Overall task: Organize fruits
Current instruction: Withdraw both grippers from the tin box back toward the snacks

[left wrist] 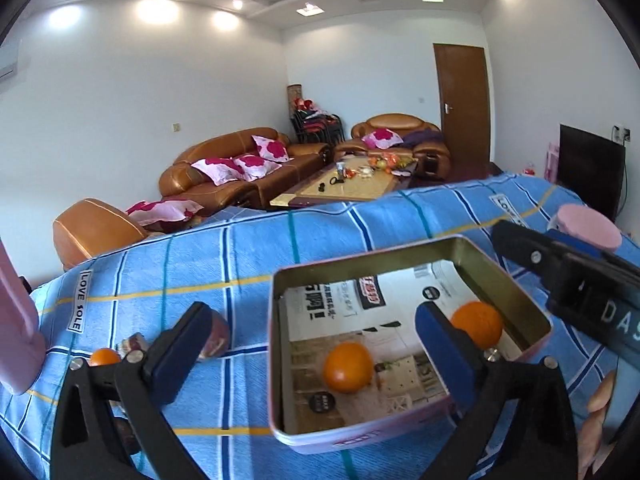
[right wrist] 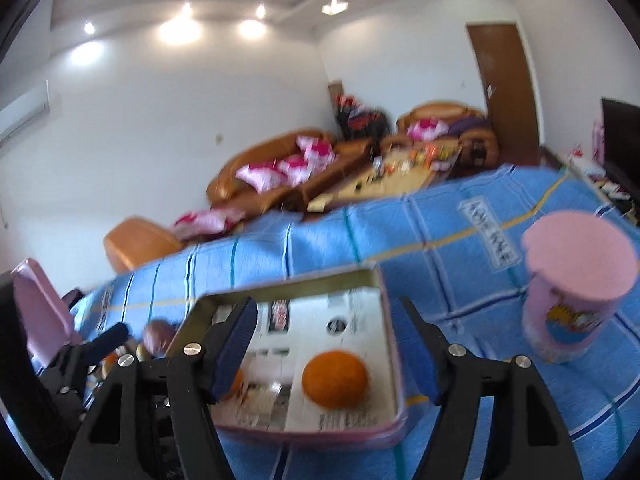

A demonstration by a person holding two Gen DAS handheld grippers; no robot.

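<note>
Left wrist: left gripper (left wrist: 316, 344) fingers spread wide, grasping nothing, above near rim of pink tin (left wrist: 516, 292) on blue checked cloth (left wrist: 240, 248). Two oranges (left wrist: 347, 367) inside tin; third orange (left wrist: 105, 357) on cloth at left.

Right wrist, blurred: right gripper (right wrist: 326, 346) fingers released, empty, over same tin; orange (right wrist: 335, 379) between fingers' line. Pink cup (right wrist: 576, 288) toward cloth's right edge.

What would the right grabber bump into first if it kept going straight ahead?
Probably the orange lying in the pink tin. It sits right between the open right gripper fingers, a little ahead of them. Depth is hard to judge in this blurred view, so it might meet the tin's paper-lined floor instead.
</note>
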